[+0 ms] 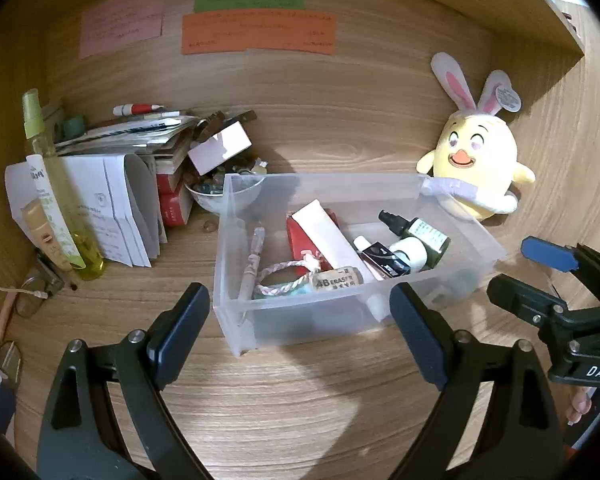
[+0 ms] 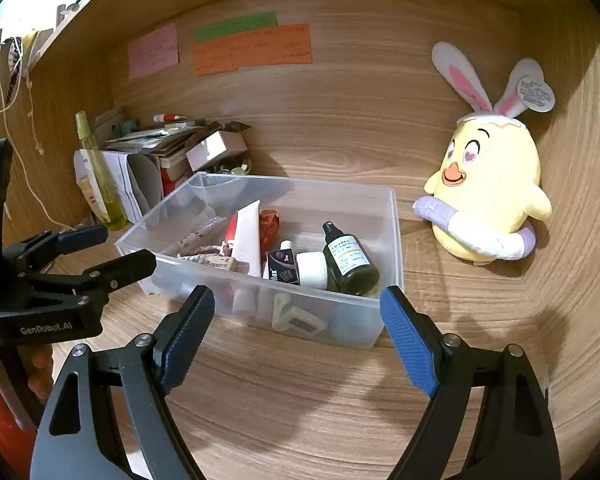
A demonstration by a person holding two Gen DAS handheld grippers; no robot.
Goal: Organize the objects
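A clear plastic bin (image 1: 340, 179) (image 2: 300, 182) stands on the wooden shelf. It holds a white tube (image 1: 328, 236) (image 2: 247, 236), a dark spray bottle (image 1: 420, 236) (image 2: 350, 260), an eraser (image 1: 338, 280), a braided bracelet (image 1: 284, 276), a small black box (image 2: 282, 268) and other small items. My left gripper (image 1: 300, 300) (image 2: 112, 250) is open just in front of the bin's near left corner, gripping nothing. My right gripper (image 2: 296, 300) (image 1: 540, 270) is open before the bin's near wall, its blue pads (image 2: 408, 344) bare.
A yellow plush chick with bunny ears (image 1: 476, 160) (image 2: 492, 184) leans at the back right. At the left are a pile of papers and boxes (image 1: 132, 184), a yellow-green spray bottle (image 1: 60, 200) and a small bowl (image 1: 216, 194). Coloured notes (image 1: 256, 32) hang on the back wall.
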